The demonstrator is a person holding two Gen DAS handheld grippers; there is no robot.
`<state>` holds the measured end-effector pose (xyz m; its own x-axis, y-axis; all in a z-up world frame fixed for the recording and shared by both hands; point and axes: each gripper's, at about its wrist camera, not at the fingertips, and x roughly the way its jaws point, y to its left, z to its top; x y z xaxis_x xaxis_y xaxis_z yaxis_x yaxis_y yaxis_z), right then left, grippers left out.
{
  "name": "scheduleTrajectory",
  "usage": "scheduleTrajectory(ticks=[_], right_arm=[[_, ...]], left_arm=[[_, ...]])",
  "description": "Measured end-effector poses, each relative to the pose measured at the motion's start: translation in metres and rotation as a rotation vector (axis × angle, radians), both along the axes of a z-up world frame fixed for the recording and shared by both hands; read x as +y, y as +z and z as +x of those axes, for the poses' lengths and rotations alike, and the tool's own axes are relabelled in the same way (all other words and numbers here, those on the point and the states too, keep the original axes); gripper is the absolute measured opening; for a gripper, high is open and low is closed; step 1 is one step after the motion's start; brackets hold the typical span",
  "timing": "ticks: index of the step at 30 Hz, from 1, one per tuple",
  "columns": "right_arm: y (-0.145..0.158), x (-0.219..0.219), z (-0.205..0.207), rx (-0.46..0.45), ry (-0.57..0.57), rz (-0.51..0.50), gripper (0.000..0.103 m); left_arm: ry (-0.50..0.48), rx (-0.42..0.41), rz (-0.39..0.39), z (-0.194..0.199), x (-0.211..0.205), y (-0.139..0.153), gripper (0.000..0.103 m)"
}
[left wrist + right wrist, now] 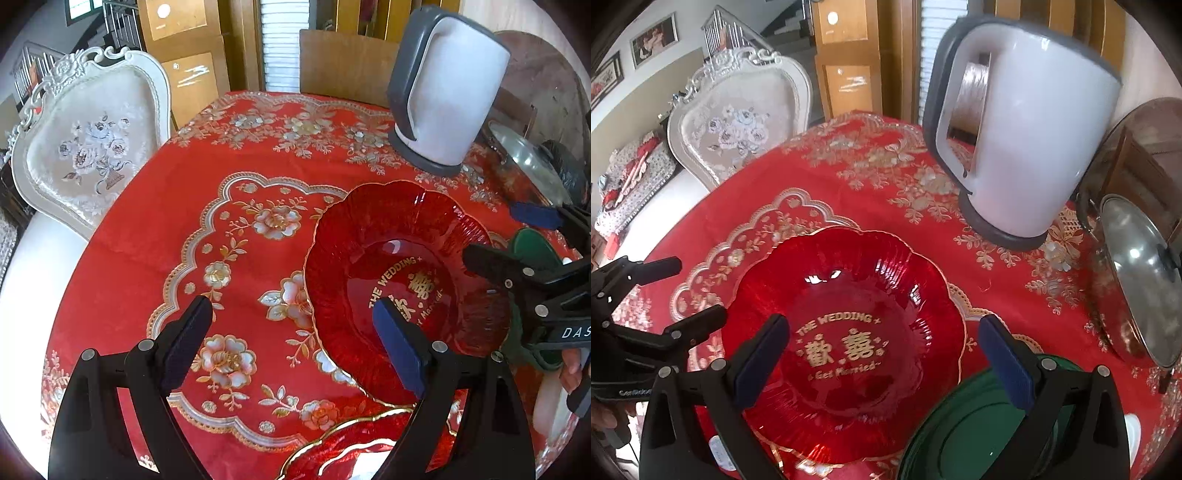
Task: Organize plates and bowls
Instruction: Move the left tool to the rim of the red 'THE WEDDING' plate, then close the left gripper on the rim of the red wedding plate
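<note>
Nearest the lens, low in the right wrist view: right hand-held gripper (882,360), blue pads spread wide, pinching nothing, poised over a red glass bowl (846,343). Same in the left wrist view: left hand-held gripper (291,347) spread, empty, right pad overlapping the bowl's near edge.

Likely risks: slick glass slipping from a thin rim pinch; scalloped edge chipping against the green plate (975,432) just beside it at lower right; the white kettle (1015,147) at upper right knocked on a high lift.

Bowl sitting centre frame on the red flowered surface (827,184): translucent, ribbed, gold-trimmed rim, gold wedding lettering. Second red gold-edged plate (354,443) at bottom.
</note>
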<state>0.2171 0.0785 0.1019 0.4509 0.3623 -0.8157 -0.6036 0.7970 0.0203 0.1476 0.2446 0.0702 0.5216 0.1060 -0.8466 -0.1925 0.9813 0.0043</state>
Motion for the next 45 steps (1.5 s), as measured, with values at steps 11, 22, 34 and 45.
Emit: scheduleTrajectory(ticks=[11, 22, 34, 45], right_arm=[[-0.009, -0.013, 0.012, 0.182, -0.017, 0.241, 0.102], [0.004, -0.035, 0.006, 0.295, -0.045, 0.489, 0.102], [-0.01, -0.044, 0.055, 0.418, -0.155, 0.467, 0.102], [-0.036, -0.045, 0.077, 0.42, -0.209, 0.311, 0.098]], left_arm=[[0.0, 0.031, -0.061, 0.003, 0.001, -0.009, 0.089], [0.009, 0.005, -0.047, -0.004, 0.001, -0.002, 0.089], [0.04, 0.023, -0.093, 0.004, 0.007, -0.012, 0.089], [0.0, 0.048, -0.077, 0.016, -0.001, -0.026, 0.089]])
